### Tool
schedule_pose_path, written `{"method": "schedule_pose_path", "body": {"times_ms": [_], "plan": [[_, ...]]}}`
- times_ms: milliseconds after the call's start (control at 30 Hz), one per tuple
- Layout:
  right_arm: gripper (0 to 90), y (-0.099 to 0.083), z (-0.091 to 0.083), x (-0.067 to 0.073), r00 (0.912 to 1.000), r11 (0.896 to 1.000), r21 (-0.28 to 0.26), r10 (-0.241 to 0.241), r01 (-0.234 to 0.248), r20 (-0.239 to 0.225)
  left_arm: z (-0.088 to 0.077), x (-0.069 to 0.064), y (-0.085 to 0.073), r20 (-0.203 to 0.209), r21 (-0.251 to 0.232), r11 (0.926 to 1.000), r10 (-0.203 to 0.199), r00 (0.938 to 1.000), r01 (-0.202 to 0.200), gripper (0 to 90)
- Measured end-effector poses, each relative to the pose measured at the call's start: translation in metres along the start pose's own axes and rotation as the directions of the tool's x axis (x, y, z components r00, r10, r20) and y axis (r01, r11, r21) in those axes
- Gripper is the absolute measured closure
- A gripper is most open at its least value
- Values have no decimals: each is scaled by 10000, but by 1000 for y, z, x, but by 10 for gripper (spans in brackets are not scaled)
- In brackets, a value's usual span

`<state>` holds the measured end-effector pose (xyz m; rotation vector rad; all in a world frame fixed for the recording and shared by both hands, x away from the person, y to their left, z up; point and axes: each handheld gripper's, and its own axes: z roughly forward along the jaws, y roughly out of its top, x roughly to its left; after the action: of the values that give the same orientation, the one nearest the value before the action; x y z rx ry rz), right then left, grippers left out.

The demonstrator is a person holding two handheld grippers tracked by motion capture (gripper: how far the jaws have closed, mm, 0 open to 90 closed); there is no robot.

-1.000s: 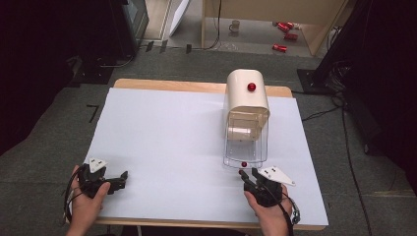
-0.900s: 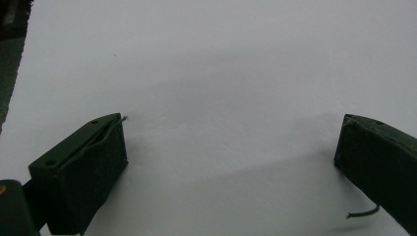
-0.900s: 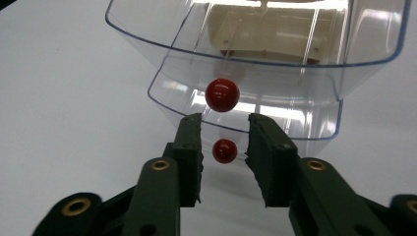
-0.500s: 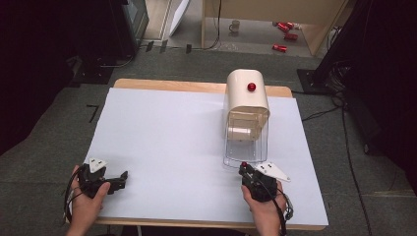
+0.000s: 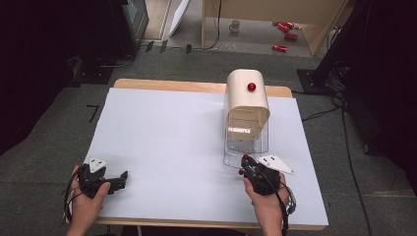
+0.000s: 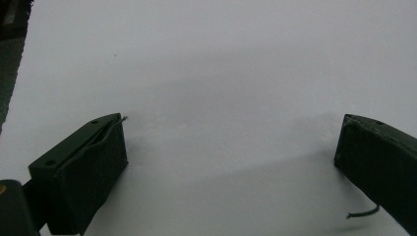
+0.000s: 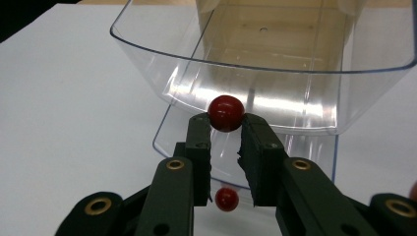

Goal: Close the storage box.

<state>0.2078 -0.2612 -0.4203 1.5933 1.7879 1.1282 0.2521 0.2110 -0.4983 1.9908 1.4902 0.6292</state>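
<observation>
Right gripper (image 7: 226, 123) is pinched on the red knob (image 7: 226, 113) of the clear drawer (image 7: 255, 54); pull straight toward the near edge, no twisting.

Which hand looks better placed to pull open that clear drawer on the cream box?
The right. Its fingers are shut on the small red round knob of the clear plastic drawer. The left gripper rests open at the far side of the white table.
</observation>
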Motion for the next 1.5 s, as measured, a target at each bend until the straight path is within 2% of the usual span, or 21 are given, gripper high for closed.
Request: {"method": "schedule_pose_path", "body": {"times_ms": [300,767,1200,1500], "plan": [[756,28,5,-3,10000,9994,-340,-2,5,98,0,0,0,-1,-6,10000,-14,10000,14,0],[756,54,37,-14,9990,9997,-154,212,-206,382,0,0,0,6,-5,10000,-22,10000,22,0],[757,66,55,-18,9982,9992,-192,349,-340,493,0,0,0,7,-8,10000,-19,10000,19,0],[735,68,58,-20,9984,9995,-153,273,-265,496,0,0,0,8,-5,10000,-21,10000,21,0]]}}
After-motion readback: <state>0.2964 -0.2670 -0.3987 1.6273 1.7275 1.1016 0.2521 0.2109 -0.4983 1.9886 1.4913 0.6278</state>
